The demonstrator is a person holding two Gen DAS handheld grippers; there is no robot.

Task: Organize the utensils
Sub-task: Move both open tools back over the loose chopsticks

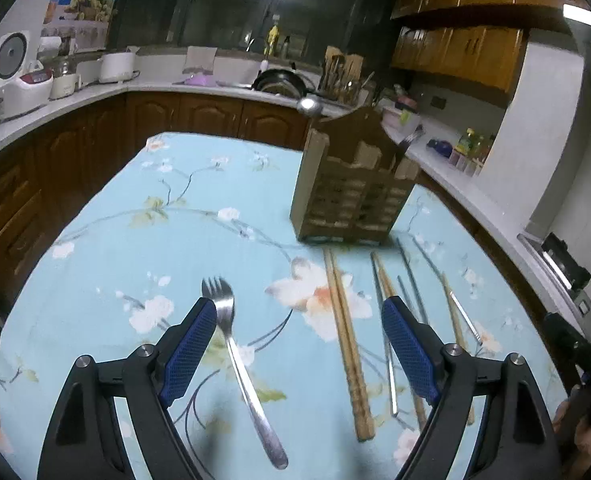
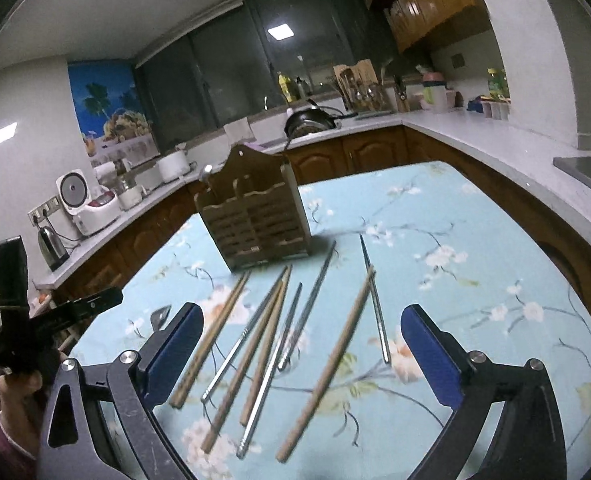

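- Our left gripper [image 1: 299, 344] is spread wide w/ nothing pinched, over the fork [image 1: 237, 364] lying on the floral tablecloth [image 1: 135, 208].
- Our right gripper [image 2: 301, 350] is also spread, empty, above loose chopsticks [image 2: 323, 368], wood & metal.
- Wooden utensil holder [image 2: 255, 220] stands upright just behind them.
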